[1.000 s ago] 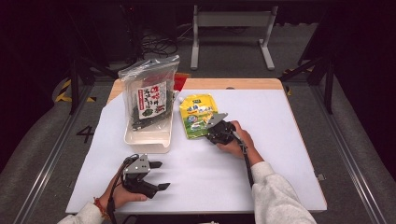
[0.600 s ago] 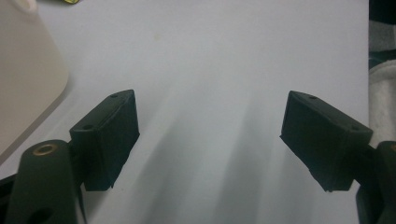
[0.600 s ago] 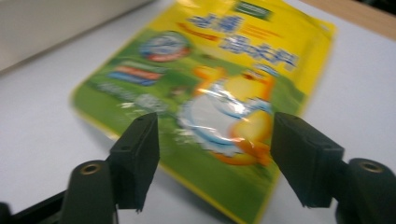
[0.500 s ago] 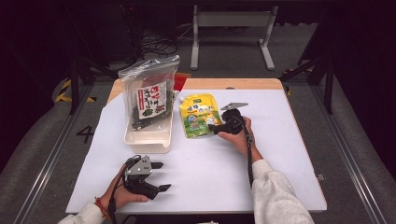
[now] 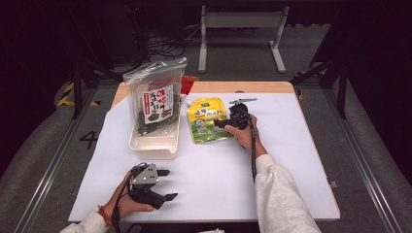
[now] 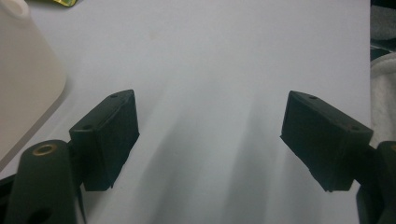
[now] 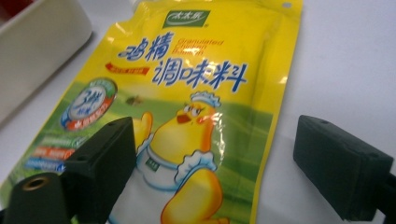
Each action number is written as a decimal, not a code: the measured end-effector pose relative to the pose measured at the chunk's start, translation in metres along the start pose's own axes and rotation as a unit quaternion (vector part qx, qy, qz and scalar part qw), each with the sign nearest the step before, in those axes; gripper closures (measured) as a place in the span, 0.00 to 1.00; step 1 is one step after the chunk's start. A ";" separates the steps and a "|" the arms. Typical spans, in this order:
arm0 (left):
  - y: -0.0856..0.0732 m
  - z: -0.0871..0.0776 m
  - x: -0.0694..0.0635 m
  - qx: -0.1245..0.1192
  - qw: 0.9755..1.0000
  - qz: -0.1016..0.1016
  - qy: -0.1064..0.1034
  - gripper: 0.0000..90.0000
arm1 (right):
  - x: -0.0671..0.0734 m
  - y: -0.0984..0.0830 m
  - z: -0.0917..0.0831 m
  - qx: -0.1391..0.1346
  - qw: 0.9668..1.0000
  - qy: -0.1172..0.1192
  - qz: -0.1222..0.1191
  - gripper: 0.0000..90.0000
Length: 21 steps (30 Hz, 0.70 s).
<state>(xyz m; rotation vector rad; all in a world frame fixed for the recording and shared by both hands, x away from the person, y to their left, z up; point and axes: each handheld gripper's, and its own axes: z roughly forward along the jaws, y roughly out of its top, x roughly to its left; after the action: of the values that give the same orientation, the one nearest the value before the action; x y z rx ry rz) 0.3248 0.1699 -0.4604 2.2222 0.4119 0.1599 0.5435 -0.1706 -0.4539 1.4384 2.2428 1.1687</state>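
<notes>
The right gripper (image 5: 224, 123) is hovering over the yellow seasoning pouch (image 5: 207, 120), which is lying flat on the table (image 5: 291, 160) just beside the white bin (image 5: 153, 145). Its fingers (image 7: 105, 158) have just been opening and are standing released, grasping nothing, with the pouch's right edge lying between them. I would lower them astride that edge before closing. The left gripper (image 5: 163, 184) is resting released, nothing between its fingers.

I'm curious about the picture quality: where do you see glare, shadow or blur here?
Right gripper view: glossy glare streaks on the yellow chicken-seasoning pouch, its near end soft. Left gripper view: faint soft shadows on the white table sheet; white plastic tub blurred at the edge. High view: table lit, surrounding floor very dark.
</notes>
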 end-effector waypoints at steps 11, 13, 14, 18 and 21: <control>-0.002 -0.002 -0.001 0.002 1.000 0.000 -0.004 0.22 | 0.011 0.012 0.010 0.045 0.998 0.036 -0.039 0.25; -0.002 -0.002 -0.001 0.003 1.000 0.000 -0.004 0.22 | 0.010 0.013 0.010 0.046 0.997 0.046 -0.042 0.36; -0.002 -0.002 -0.001 0.003 1.000 0.000 -0.004 0.22 | 0.010 0.013 0.010 0.046 0.997 0.046 -0.042 0.36; -0.001 -0.001 0.000 0.004 1.000 -0.005 -0.005 0.22 | 0.014 0.014 0.012 0.047 0.996 0.059 -0.053 0.63; -0.001 0.000 0.000 0.005 1.000 -0.003 -0.004 0.22 | 0.012 0.014 0.011 0.039 0.995 0.071 -0.060 0.78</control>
<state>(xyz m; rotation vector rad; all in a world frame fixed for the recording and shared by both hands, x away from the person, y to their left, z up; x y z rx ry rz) 0.3239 0.1708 -0.4613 2.2312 0.4145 0.1456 0.5525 -0.1520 -0.4482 1.2648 2.4587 1.1916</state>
